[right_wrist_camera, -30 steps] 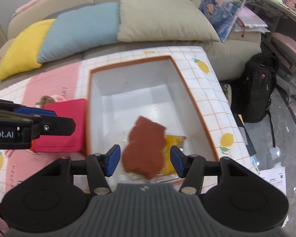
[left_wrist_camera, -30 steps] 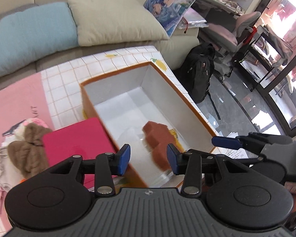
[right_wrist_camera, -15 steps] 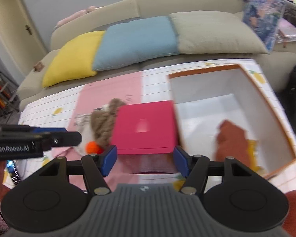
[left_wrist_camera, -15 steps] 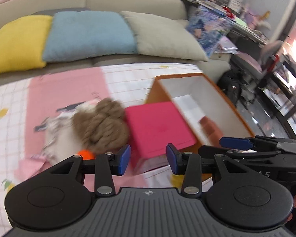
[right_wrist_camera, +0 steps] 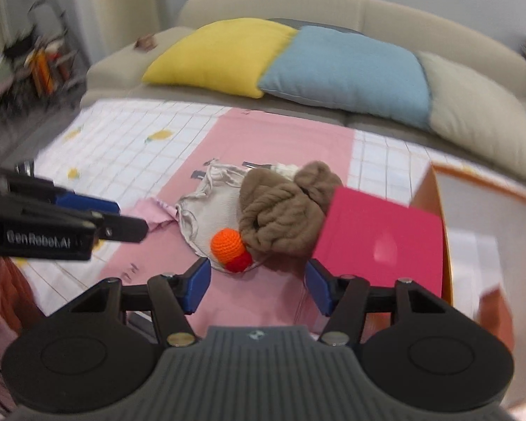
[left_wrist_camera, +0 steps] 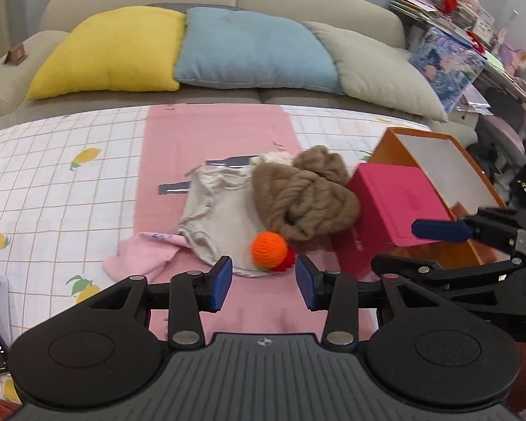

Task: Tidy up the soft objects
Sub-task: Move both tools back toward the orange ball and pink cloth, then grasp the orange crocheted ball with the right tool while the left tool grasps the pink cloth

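Two grippers hang over the pink mat, both empty. The left gripper [left_wrist_camera: 264, 282] has its jaws partly apart. The right gripper [right_wrist_camera: 257, 286] has just closed a little (nothing between). The orange knitted ball [left_wrist_camera: 269, 249] lies just ahead, touching the brown woolly bundle [left_wrist_camera: 303, 201].

Black left tool [left_wrist_camera: 264, 282] and right tool [right_wrist_camera: 257, 286] carry blue pads, silver screws.
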Motion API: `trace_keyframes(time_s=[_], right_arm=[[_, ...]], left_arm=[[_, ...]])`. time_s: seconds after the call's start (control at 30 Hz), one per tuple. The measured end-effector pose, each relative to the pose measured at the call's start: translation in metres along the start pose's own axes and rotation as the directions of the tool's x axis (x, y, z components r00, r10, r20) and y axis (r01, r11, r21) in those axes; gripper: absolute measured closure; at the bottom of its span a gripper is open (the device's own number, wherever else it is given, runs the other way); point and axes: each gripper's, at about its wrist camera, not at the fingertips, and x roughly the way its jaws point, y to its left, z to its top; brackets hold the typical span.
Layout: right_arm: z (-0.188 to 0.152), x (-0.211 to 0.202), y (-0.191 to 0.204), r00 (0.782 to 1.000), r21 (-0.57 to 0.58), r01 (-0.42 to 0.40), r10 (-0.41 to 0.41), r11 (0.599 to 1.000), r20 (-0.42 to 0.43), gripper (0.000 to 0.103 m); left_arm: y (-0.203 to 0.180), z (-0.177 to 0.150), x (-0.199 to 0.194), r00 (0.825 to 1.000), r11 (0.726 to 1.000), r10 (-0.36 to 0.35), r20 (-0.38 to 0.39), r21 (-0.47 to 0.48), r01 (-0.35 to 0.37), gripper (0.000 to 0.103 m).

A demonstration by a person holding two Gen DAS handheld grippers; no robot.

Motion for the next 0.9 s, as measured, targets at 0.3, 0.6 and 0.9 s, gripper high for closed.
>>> trace_keyframes(time_s=[0.3, 0.6, 0.9], right_arm=[[0.019, 0.05, 0.01, 0.993, -0.345, 0.084, -0.105, 0.935, -0.044, 0.04], [0.028, 0.082, 0.033, 0.997, -0.349, -0.044, 0.017, 0.936, -0.078, 0.056], [0.013, 0.124, 0.064, 0.994, -0.364, -0.035, -0.006, 0.931, -0.11, 0.061]], left_arm=[[0.036, 0.003, 0.033, 0.988, 0.981, 0.148, -0.049, 0.133, -0.14, 0.039], [0.044, -0.01, 0.068, 0.972, 0.943, 0.23, -0.044, 0.256, -0.211, 0.034], [0.066, -0.023, 0.105, 0.938, 0.912, 0.34, -0.06, 0.262, -0.314, 0.027]])
